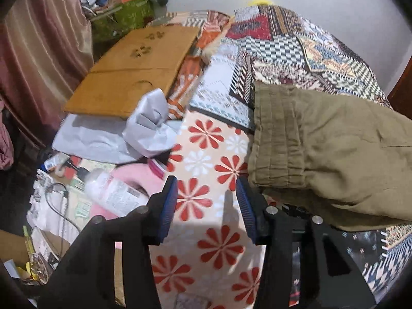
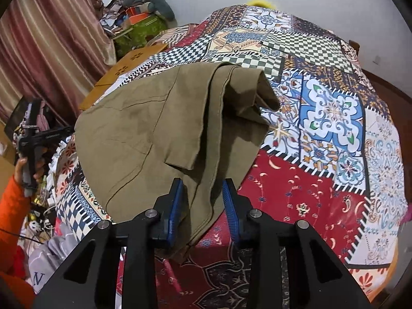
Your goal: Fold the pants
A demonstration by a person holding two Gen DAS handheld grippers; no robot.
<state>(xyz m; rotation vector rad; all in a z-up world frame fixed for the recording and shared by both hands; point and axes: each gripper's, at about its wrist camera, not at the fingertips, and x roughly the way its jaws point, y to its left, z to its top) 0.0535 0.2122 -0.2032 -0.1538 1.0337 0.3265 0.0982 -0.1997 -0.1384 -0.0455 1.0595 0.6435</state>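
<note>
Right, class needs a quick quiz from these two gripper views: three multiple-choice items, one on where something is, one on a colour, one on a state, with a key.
1. Where do the pants lie?
A. in a drawer
B. on the patchwork bedspread
C. on a chair

2. What colour are the pants?
A. olive-brown
B. bright blue
C. white

3. How does the left gripper stand?
A. shut on the pants
B. shut on a bottle
C. open, nothing between its pads

Key:
1 B, the cloth spreads across the patterned bed cover.
2 A, the fabric is a dull olive-brown in both views.
3 C, only the floral cloth below shows in the gap between the blue pads.
</note>
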